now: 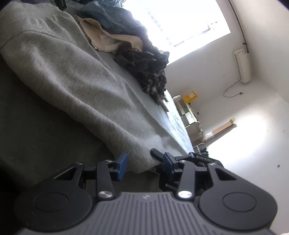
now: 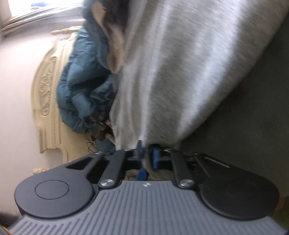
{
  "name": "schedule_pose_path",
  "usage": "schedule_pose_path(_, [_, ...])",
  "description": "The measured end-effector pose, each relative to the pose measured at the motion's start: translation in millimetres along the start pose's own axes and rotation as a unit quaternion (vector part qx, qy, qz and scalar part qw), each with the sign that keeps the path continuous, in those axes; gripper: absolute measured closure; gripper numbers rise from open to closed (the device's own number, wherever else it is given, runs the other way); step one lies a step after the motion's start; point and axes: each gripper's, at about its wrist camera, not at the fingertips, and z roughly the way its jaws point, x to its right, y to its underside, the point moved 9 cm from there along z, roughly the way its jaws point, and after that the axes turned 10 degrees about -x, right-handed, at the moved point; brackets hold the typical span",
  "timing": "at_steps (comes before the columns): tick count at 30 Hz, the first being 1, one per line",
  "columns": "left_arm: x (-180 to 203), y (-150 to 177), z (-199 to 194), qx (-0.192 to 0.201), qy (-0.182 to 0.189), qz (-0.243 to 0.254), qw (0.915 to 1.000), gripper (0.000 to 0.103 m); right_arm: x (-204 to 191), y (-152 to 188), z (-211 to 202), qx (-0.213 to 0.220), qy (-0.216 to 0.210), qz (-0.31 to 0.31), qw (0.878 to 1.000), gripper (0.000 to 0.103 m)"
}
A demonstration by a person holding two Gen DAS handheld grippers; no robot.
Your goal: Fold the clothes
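The grey fleece sweatshirt [image 1: 75,76] lies on the bed [image 1: 27,126], running lengthwise away from both grippers. The left gripper [image 1: 144,163] stands part open, its near corner between the blue pads, untouched. The right gripper [image 2: 147,153] has pinched another edge [image 2: 142,139]. Motion blur hides that grip; the garment's far end is cut off.

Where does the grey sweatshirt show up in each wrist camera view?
Left wrist: grey sweatshirt runs from upper left down to the left gripper.
Right wrist: it fills the upper centre and right, narrowing to the right gripper.
Shared landmark: the teal jacket beside it.
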Motion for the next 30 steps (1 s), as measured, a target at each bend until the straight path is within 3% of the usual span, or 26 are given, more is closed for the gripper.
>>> schedule_pose_path(4, [3.6,-4.6,1.2,0.0,0.013,0.003,0.9999,0.059,-24.5,1.1,-7.3,0.046,0.019,-0.137,0.989,0.099])
schedule_pose_path(5, [4.0,-5.6,3.1,-0.002,0.01,0.005,0.9999,0.059,-34.7,3.5,-8.8,0.07,0.054,-0.211,0.974,0.099])
schedule_pose_path(6, [4.4,-6.2,4.8,-0.004,0.009,0.007,0.9999,0.059,-44.9,8.4,-8.1,0.09,0.093,-0.293,0.947,0.099])
schedule_pose_path(8, [4.5,-6.2,6.8,-0.008,0.011,0.007,0.9999,0.059,-60.3,23.4,-3.3,0.116,0.169,-0.449,0.87,0.099])
schedule_pose_path(11, [3.5,-6.8,9.4,-0.01,0.016,0.001,0.9998,0.059,-58.3,41.4,14.8,0.124,0.261,-0.597,0.749,0.099])
schedule_pose_path(14, [3.7,-9.1,11.9,-0.013,0.028,-0.008,0.9995,0.059,-43.7,55.4,33.7,0.116,0.336,-0.697,0.623,0.098])
schedule_pose_path(18, [5.9,-12.5,24.0,-0.029,0.029,-0.001,0.9992,0.059,-31.8,71.0,45.8,0.108,0.386,-0.782,0.477,0.097])
schedule_pose_path(19, [6.6,-13.1,28.6,-0.035,0.026,0.002,0.999,0.059,-29.9,73.1,47.6,0.108,0.395,-0.796,0.447,0.095])
schedule_pose_path(21, [6.5,-12.5,38.5,-0.048,0.019,0.006,0.9986,0.059,-28.1,76.9,48.7,0.104,0.406,-0.811,0.407,0.094])
schedule_pose_path(22, [5.7,-12.1,43.6,-0.054,0.015,0.006,0.9984,0.059,-29.6,77.5,45.6,0.104,0.406,-0.812,0.407,0.093])
schedule_pose_path(23, [4.3,-11.9,47.7,-0.058,0.01,0.006,0.9982,0.059,-32.1,77.6,41.3,0.106,0.406,-0.808,0.414,0.092])
schedule_pose_path(24, [2.7,-11.7,50.9,-0.061,0.005,0.006,0.9981,0.059,-34.6,76.5,35.7,0.107,0.408,-0.801,0.426,0.08])
schedule_pose_path(25, [1.2,-11.4,54.0,-0.063,0.001,0.007,0.998,0.059,-37.2,73.9,29.4,0.109,0.411,-0.789,0.443,0.072])
schedule_pose_path(26, [-0.6,-11.3,56.4,-0.065,-0.002,0.006,0.9979,0.059,-39.7,71.3,23.2,0.11,0.415,-0.777,0.46,0.071])
schedule_pose_path(27, [-2.6,-11.3,57.9,-0.066,-0.002,0.004,0.9978,0.059,-43.2,68.0,14.7,0.11,0.415,-0.759,0.49,0.071])
schedule_pose_path(28, [-4.5,-11.3,58.9,-0.066,-0.002,0.002,0.9978,0.06,-48.2,61.6,1.7,0.107,0.399,-0.722,0.555,0.071])
schedule_pose_path(30, [-8.2,-11.6,59.3,-0.064,0.001,-0.006,0.9979,0.061,-59.5,43.7,-26.0,0.098,0.327,-0.614,0.712,0.07])
